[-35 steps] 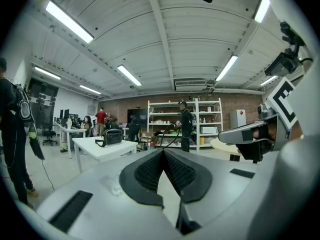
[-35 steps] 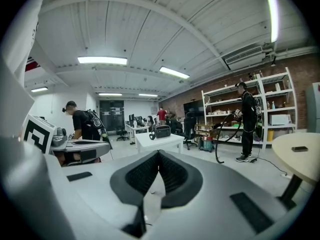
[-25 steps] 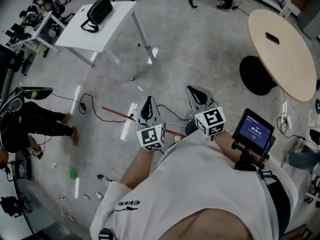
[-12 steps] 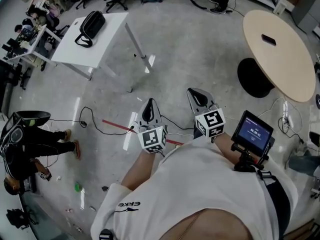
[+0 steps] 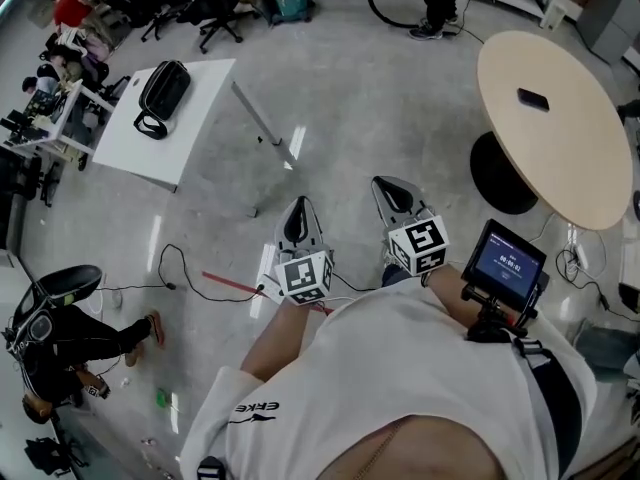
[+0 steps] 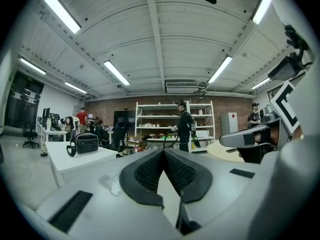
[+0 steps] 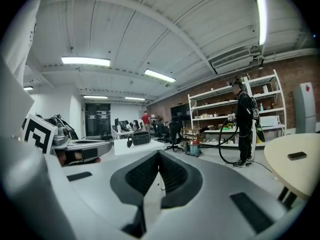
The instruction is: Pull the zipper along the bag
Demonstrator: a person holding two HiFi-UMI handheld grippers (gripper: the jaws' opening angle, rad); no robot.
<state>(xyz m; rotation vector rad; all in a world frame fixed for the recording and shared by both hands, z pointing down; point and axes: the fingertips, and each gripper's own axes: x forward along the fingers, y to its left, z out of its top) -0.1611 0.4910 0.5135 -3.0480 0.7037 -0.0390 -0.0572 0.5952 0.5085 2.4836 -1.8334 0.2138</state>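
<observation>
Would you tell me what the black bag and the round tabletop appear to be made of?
The black bag looks like soft matte fabric or faux leather, given its rounded shape and strap. The round tabletop seems to be light wood or laminate: even pale tan, smooth.

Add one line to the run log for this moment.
phase: before contact | left gripper: shut, empty | right gripper: shut, empty | black strapped bag: on white square table, far from both grippers

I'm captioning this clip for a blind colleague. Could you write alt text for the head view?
A person in a white shirt holds the left gripper and right gripper, both closed and empty, over a grey floor. A black bag lies on a white rectangular table at upper left.
</observation>
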